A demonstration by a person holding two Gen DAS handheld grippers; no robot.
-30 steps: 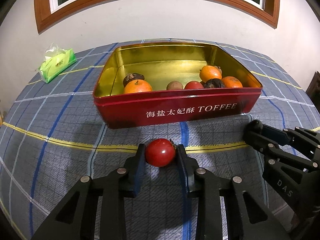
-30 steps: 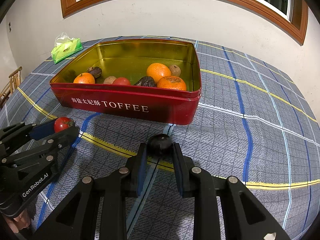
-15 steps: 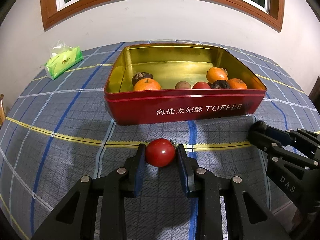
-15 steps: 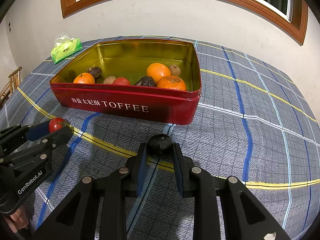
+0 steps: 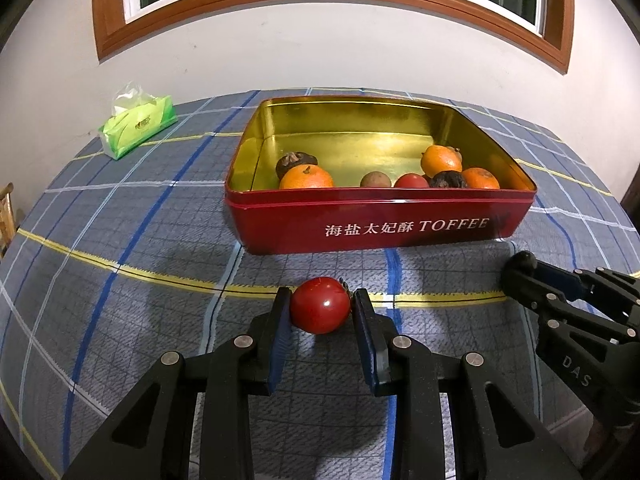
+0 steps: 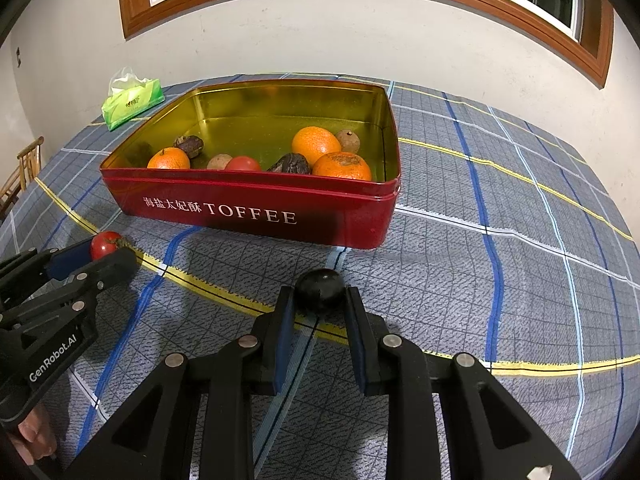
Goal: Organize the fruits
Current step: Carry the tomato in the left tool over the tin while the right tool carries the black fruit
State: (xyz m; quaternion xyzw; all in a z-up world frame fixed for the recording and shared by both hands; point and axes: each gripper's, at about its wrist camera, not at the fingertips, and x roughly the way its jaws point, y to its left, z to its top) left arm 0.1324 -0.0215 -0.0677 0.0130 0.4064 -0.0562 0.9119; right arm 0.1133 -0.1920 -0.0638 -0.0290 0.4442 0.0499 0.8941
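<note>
My left gripper (image 5: 320, 308) is shut on a red tomato (image 5: 319, 310), held above the cloth in front of the red TOFFEE tin (image 5: 380, 224). The tomato also shows in the right wrist view (image 6: 105, 244). My right gripper (image 6: 319, 296) is shut on a dark round fruit (image 6: 320, 289), in front of the tin's right corner (image 6: 360, 216). The tin holds oranges (image 6: 316, 145), a tomato (image 6: 242, 164), brown longans (image 6: 347, 141) and dark wrinkled fruits (image 6: 291, 164). The right gripper appears at the right edge of the left wrist view (image 5: 560, 296).
A green tissue pack (image 5: 138, 126) lies at the table's far left. The table has a blue checked cloth (image 6: 500, 240). A white wall with a wooden window frame stands behind. A wooden chair (image 6: 24, 164) stands past the left table edge.
My left gripper has lifted and drifted left with the tomato, so the tin sits further right and lower in its view. The right gripper has stayed nearly still with the dark fruit.
</note>
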